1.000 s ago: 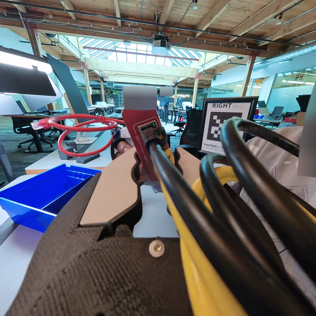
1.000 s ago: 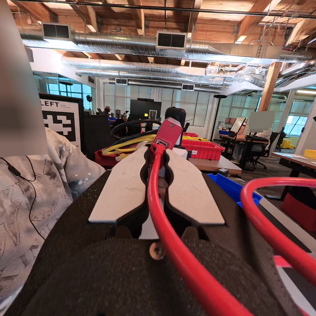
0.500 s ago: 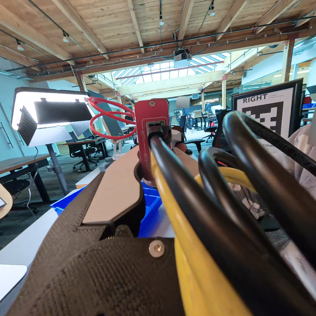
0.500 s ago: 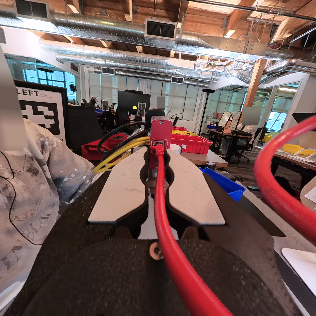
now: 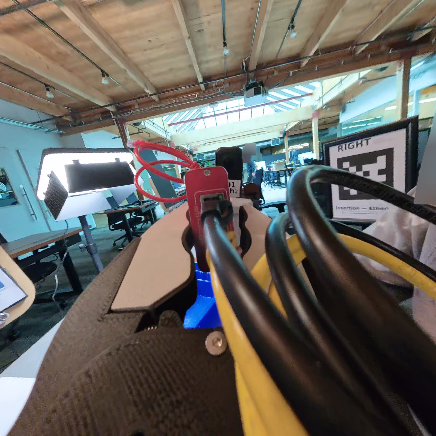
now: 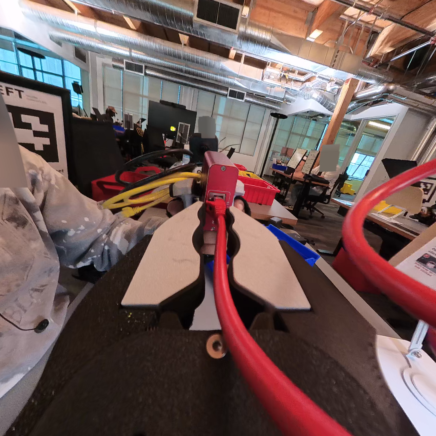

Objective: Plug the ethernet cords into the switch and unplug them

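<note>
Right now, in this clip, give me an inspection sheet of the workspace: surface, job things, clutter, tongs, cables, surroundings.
Surface: white table, mostly hidden behind the tongs.
Job's things: red switch held up in the air between the two tongs; black cord plugged into one end, red cord into the opposite end.
Clutter: blue bin below the switch; red bins behind.
Tongs: left tongs shut on the black cord by its plug; right tongs shut on the red cord by its plug.
Cables: yellow cord runs to the switch's far end, its other plug hanging free; black and red cords hang in loops.
Surroundings: open office, wooden ceiling, two framed marker signs, a light panel, people at desks.
</note>
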{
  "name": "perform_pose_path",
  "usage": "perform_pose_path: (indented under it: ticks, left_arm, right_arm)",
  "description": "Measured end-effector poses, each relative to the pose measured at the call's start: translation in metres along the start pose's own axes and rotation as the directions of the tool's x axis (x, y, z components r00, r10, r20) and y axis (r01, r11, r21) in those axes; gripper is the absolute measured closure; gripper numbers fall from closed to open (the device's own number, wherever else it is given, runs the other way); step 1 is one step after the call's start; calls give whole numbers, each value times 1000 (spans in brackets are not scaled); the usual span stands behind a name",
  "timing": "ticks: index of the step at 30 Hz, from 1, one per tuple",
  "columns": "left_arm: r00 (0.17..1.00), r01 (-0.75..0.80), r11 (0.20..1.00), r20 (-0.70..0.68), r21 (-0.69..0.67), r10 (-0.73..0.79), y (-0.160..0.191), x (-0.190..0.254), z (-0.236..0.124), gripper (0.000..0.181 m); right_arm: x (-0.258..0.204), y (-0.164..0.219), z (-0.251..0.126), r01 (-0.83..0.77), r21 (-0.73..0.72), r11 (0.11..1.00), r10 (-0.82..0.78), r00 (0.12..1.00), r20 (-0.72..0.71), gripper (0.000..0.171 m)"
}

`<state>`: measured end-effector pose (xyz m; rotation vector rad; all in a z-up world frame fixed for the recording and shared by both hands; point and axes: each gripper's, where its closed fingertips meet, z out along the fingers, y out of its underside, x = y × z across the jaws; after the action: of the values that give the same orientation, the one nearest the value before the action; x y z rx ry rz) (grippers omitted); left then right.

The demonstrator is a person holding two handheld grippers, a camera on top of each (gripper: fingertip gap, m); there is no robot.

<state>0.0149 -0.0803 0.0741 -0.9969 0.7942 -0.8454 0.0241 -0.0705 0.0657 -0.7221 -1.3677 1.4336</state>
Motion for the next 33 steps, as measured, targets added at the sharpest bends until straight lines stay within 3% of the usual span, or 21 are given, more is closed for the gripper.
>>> perform_pose_path:
  ticks: [1,4,22,33]
  left_arm:
    - [1000,10,1000,-3,-12,-10,1,0,0,106]
    - [1000,-14,999,1,-38,14,4,-2,-3,150]
    - [963,-232,971,126,-51,237,-4,-7,-9,153]
    - [976,-169,984,130,-62,176,-1,-16,-9,150]
  right_arm:
    - [0,-1,0,1,8,1000,-1,1000,2,156]
    - [1,3,1,17,-11,1000,-18,1000,-11,156]
    - [13,0,11,69,-30,997,-73,985,-158,154]
    - [19,5,6,92,-83,992,-105,980,-171,155]
